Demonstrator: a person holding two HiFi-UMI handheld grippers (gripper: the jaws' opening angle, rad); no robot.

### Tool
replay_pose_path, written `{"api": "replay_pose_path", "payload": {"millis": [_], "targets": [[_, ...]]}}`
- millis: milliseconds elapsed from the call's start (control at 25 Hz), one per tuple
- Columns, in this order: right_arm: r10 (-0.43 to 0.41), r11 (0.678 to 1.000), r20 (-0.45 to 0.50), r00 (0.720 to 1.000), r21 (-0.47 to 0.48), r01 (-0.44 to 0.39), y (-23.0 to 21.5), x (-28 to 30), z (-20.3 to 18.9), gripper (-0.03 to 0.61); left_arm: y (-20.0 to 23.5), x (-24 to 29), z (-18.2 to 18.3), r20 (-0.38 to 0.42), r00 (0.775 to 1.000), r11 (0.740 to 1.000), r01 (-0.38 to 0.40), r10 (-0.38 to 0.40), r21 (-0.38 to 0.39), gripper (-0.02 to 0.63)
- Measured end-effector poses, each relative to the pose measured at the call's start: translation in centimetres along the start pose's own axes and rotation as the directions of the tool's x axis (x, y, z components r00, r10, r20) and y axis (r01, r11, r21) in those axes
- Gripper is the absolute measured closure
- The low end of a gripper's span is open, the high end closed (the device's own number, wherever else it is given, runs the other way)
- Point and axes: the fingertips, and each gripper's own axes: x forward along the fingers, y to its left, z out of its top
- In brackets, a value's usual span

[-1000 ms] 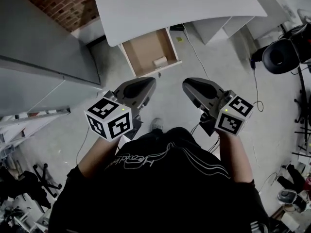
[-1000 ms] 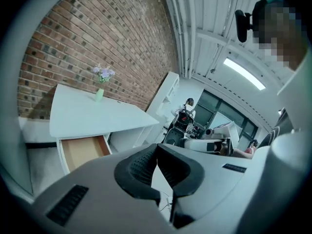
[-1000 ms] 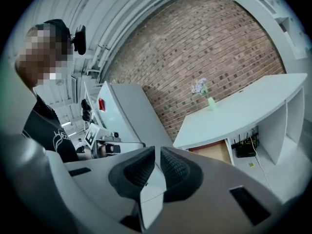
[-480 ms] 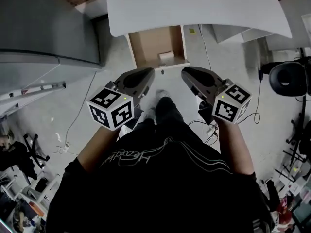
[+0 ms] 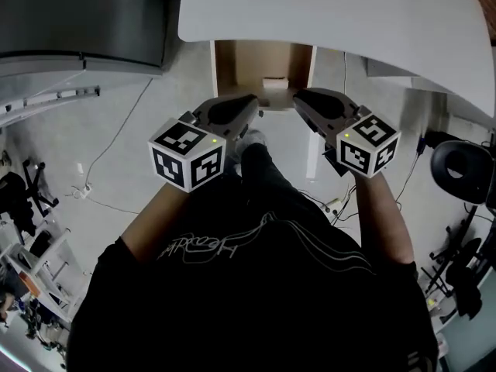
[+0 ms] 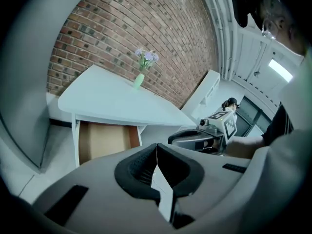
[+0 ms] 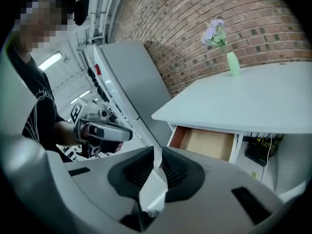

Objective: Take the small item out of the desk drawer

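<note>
Top centre of the head view: white-topped table (image 5: 333,14) with its shallow brown-lined drawer (image 5: 240,64) pulled open. Inside, near the drawer's front edge, lies a small pale rectangular item (image 5: 275,83). The left grey claw (image 5: 249,105) and right grey claw (image 5: 301,98) hover just below it in frame, each pressed together, empty, clear of the item.

no text readable for certain, white cursive print (image 5: 203,248) on black shirt (image 5: 256,308) at 6 o'clock in head view, upside down, letters unclear, marker cubes (image 5: 188,155) (image 5: 367,144) at 9 and 3 o'clock, patterns only
</note>
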Motion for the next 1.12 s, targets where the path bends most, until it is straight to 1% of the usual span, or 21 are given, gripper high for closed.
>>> {"api": "replay_pose_path", "payload": {"millis": [120, 160, 240, 280, 440, 560, 600, 680, 760, 800, 880, 920, 960, 1040, 1120], "targets": [[-0.001, 0.995, -0.075, 0.997, -0.097, -0.006, -2.8, 2.5, -1.2, 0.517, 2.0, 1.4, -1.1, -0.006, 0.999, 0.999, -0.033, 0.033, -0.025, 0.592], [-0.003, 0.991, -0.107, 0.994, -0.131, -0.012, -3.5, 3.3, -1.9, 0.505, 2.5, 1.8, -1.4, -0.01, 0.999, 0.998, -0.045, 0.045, -0.035, 0.592], [-0.006, 0.982, -0.175, 0.985, -0.188, -0.027, -4.8, 5.0, -3.1, 0.461, 3.3, 2.3, -1.9, -0.017, 0.998, 0.997, -0.062, 0.062, -0.052, 0.592], [-0.011, 0.976, -0.21, 0.978, -0.213, -0.035, -5.4, 5.8, -3.7, 0.456, 3.5, 2.4, -2.0, -0.018, 0.998, 0.996, -0.066, 0.065, -0.056, 0.592], [-0.036, 0.945, -0.354, 0.935, -0.315, -0.082, -7.7, 9.3, -6.6, 0.43, 4.2, 2.9, -2.6, -0.034, 0.997, 0.996, -0.075, 0.074, -0.054, 0.592], [-0.054, 0.92, -0.431, 0.901, -0.372, -0.123, -9.2, 12.0, -8.9, 0.397, 5.1, 3.5, -3.2, -0.048, 0.996, 0.995, -0.081, 0.078, -0.061, 0.592], [-0.071, 0.909, -0.455, 0.888, -0.395, -0.13, -9.9, 12.8, -9.7, 0.397, 5.4, 3.8, -3.3, -0.049, 0.996, 0.995, -0.08, 0.077, -0.065, 0.592], [-0.11, 0.895, -0.519, 0.848, -0.423, -0.143, -11.1, 13.9, -11.7, 0.393, 5.9, 4.3, -3.7, -0.05, 0.996, 0.994, -0.082, 0.078, -0.076, 0.592], [-0.128, 0.895, -0.572, 0.81, -0.419, -0.154, -12.0, 15.1, -14.1, 0.376, 6.2, 4.7, -4.1, -0.054, 0.995, 0.992, -0.087, 0.082, -0.087, 0.592], [-0.137, 0.896, -0.603, 0.786, -0.414, -0.161, -12.2, 15.3, -14.9, 0.37, 6.3, 4.7, -4.3, -0.055, 0.995, 0.992, -0.089, 0.084, -0.091, 0.592], [-0.166, 0.885, -0.652, 0.74, -0.429, -0.18, -12.1, 15.9, -15.7, 0.363, 6.8, 4.6, -4.5, -0.051, 0.995, 0.991, -0.094, 0.089, -0.099, 0.592], [-0.176, 0.878, -0.668, 0.723, -0.439, -0.192, -12.1, 16.3, -16.0, 0.362, 7.2, 4.5, -4.6, -0.048, 0.995, 0.99, -0.097, 0.093, -0.105, 0.592], [-0.174, 0.877, -0.684, 0.708, -0.434, -0.204, -12.1, 16.8, -16.5, 0.362, 7.5, 4.3, -4.8, -0.043, 0.994, 0.988, -0.101, 0.097, -0.113, 0.592], [-0.149, 0.89, -0.725, 0.673, -0.394, -0.228, -12.0, 17.7, -18.1, 0.362, 8.1, 4.2, -5.3, -0.033, 0.994, 0.985, -0.108, 0.105, -0.134, 0.592], [-0.152, 0.891, -0.752, 0.641, -0.385, -0.241, -12.4, 18.2, -19.1, 0.359, 8.6, 4.2, -5.8, -0.026, 0.993, 0.982, -0.115, 0.113, -0.149, 0.592]]}}
